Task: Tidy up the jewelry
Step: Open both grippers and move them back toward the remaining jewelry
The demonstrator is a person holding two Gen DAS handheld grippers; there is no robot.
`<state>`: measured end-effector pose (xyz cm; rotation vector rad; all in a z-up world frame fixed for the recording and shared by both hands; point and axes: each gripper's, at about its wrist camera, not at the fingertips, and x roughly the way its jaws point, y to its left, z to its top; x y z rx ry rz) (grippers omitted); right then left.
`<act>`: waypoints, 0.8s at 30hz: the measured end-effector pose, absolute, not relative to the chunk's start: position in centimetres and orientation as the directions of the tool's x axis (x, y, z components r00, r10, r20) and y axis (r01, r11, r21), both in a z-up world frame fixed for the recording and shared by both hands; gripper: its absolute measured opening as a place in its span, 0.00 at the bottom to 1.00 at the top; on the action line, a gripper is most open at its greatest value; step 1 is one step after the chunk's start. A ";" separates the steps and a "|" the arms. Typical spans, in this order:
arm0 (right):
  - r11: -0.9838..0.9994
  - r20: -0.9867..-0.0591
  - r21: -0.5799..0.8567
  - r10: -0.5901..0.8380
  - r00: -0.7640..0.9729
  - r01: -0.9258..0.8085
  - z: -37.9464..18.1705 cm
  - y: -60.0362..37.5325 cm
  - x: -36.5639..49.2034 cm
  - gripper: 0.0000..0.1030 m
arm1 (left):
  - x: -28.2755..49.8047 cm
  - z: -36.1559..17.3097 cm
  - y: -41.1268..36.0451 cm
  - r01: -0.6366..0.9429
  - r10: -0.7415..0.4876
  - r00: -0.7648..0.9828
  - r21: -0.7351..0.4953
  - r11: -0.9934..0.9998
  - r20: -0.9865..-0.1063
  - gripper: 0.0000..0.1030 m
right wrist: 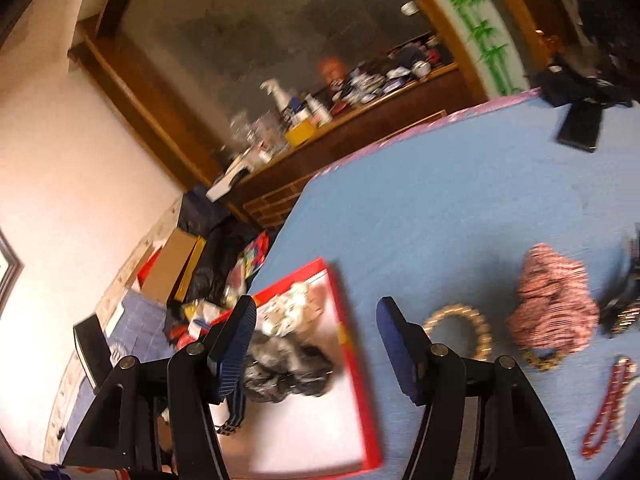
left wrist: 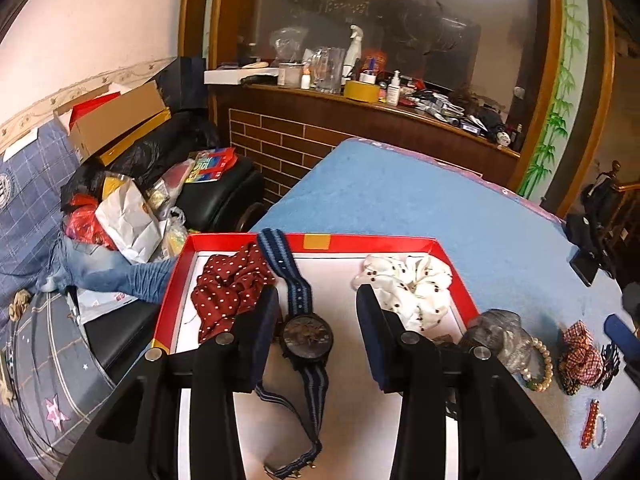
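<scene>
Hovering over the red box (left wrist: 452,264), the left claw (left wrist: 318,308) stands part open around the watch (left wrist: 308,338) without pressing it; the watch lies inside the box between a red scrunchie (left wrist: 228,286) and a white one (left wrist: 408,288). The right claw (right wrist: 316,340) gapes wide and empty above the box's edge, a grey scrunchie (right wrist: 280,368) below it. On the blue bench (left wrist: 400,200) wait a bead bracelet (right wrist: 456,330) and a checked scrunchie (right wrist: 552,304). The watch looks stiff and weighty at its case, floppy at the strap, so the case seems the surer hold; the beads may roll and slip.
</scene>
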<state>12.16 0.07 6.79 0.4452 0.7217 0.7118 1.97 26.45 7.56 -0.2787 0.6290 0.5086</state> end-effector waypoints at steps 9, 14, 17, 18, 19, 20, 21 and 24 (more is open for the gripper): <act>0.740 -0.421 0.577 0.631 0.651 -0.345 7.3 -6.8 11.6 0.66 | 1.5 9.0 23.7 -0.455 0.342 0.757 -0.073 0.887 -0.556 0.38; 0.779 -0.432 0.572 0.552 0.714 -0.256 6.6 -11.6 11.8 0.66 | 1.1 10.6 20.4 -0.401 0.322 0.792 -0.044 0.915 -0.519 0.38; 0.785 -0.467 0.587 0.526 0.711 -0.195 5.3 -13.7 12.7 0.66 | 1.1 11.5 18.0 -0.303 0.229 0.815 -0.055 0.951 -0.533 0.42; 0.787 -0.478 0.591 0.519 0.708 -0.178 4.9 -14.0 13.1 0.66 | 1.2 11.7 17.3 -0.261 0.183 0.820 -0.069 0.963 -0.543 0.42; 0.785 -0.484 0.598 0.518 0.705 -0.166 4.6 -14.3 13.3 0.66 | 1.4 11.8 16.4 -0.215 0.135 0.821 -0.081 0.973 -0.555 0.42; 0.778 -0.484 0.607 0.524 0.701 -0.162 4.5 -14.5 13.5 0.66 | 1.8 11.8 15.4 -0.168 0.089 0.816 -0.088 0.982 -0.571 0.42; 0.767 -0.478 0.621 0.533 0.698 -0.161 4.4 -14.9 13.5 0.66 | 2.4 11.5 14.0 -0.101 0.025 0.801 -0.094 0.990 -0.598 0.42; 0.759 -0.472 0.631 0.539 0.697 -0.159 4.4 -15.1 13.5 0.66 | 4.5 10.0 10.9 0.032 -0.100 0.733 -0.113 0.993 -0.673 0.42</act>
